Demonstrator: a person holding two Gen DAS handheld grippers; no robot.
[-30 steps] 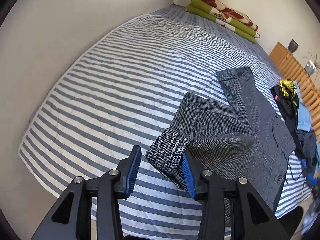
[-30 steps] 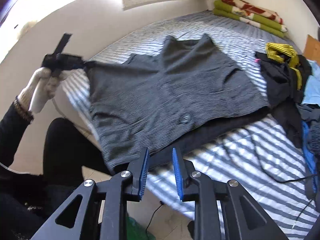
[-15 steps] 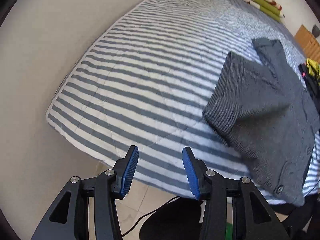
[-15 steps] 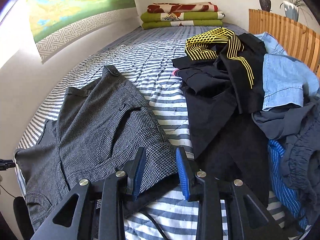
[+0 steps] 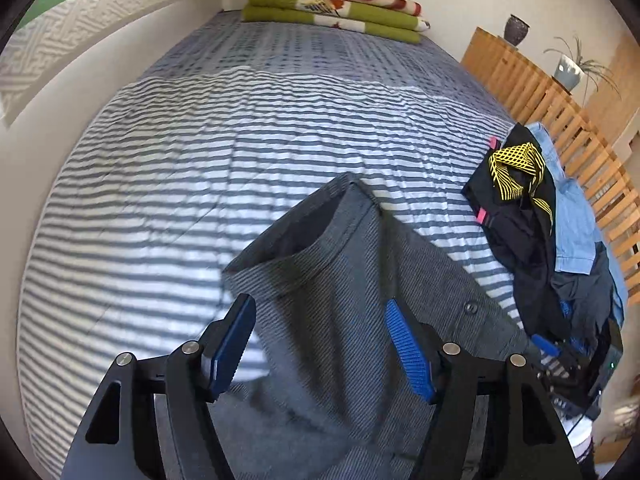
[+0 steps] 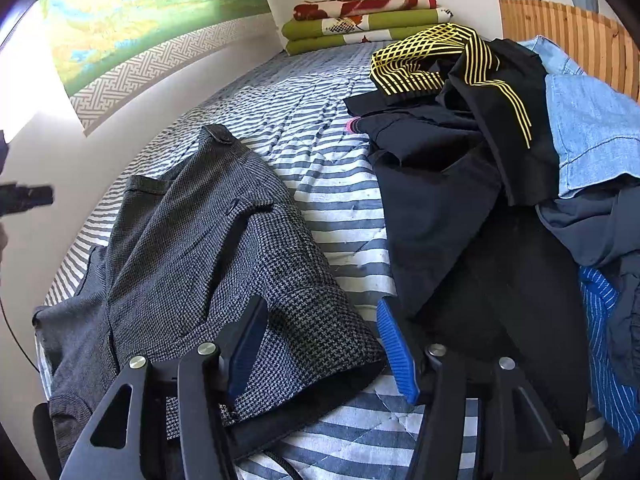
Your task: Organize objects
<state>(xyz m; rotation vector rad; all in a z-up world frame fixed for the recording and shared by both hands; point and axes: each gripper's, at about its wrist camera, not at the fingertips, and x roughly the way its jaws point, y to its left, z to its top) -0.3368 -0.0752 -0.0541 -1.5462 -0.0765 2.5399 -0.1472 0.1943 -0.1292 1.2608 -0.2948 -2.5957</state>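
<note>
A grey houndstooth garment (image 6: 200, 232) with buttons lies spread on the striped bed. My right gripper (image 6: 320, 348) hovers low over its near hem. Its jaws are opening: the cloth lies between the blue pads (image 6: 396, 352), and they do not press on it. In the left wrist view the same garment (image 5: 360, 272) shows a raised, open cloth edge. My left gripper (image 5: 320, 348) is above it, jaws opening wide, with cloth under the gap and nothing pinched.
A heap of clothes (image 6: 460, 160), black with yellow stripes, pale denim and dark blue, lies right of the garment; in the left wrist view the heap (image 5: 516, 216) sits against a wooden slatted rail (image 5: 560, 120). Folded green blankets (image 5: 336, 8) lie at the bed's far end. The wall runs along the left.
Both pairs of jaws have spread wider. The left gripper swung from the bed's near corner to above the grey garment. The right gripper let the hem loose and stayed low over it.
</note>
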